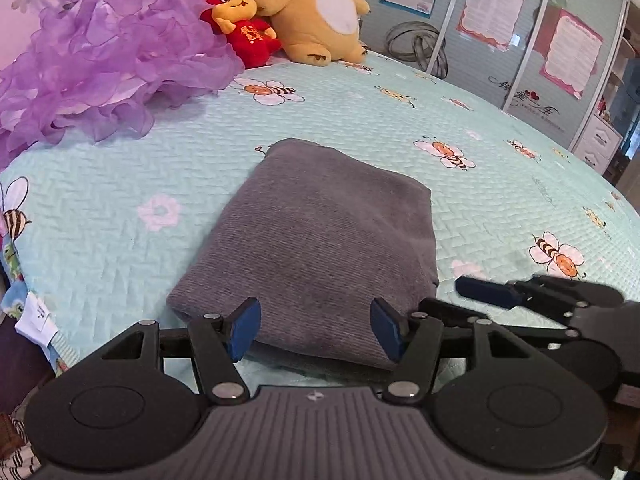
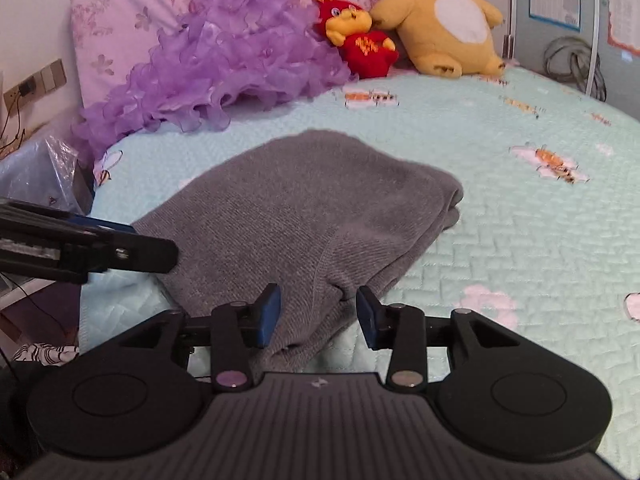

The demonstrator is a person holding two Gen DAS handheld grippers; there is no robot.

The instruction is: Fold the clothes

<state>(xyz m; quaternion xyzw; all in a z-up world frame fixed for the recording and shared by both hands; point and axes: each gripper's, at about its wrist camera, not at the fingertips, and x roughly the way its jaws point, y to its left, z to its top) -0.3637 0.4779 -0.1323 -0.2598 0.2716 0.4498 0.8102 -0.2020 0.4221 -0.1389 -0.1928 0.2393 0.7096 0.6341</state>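
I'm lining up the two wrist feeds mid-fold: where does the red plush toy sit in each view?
Left wrist view: red plush toy at upper left, between the purple ruffled fabric and the yellow plush.
Right wrist view: red plush toy at top centre, with the same neighbours on either side.
Shared landmark: the folded grey garment lies mid-frame on the bee-print bedspread in both.

A bed is covered by a mint quilted bedspread (image 1: pixel 400 120) printed with bees. A floral pillow (image 2: pixel 120 20) is propped at its head beside wall sockets (image 2: pixel 36 82). Sliding wardrobe doors (image 1: pixel 500 20) carrying posters are seen behind.
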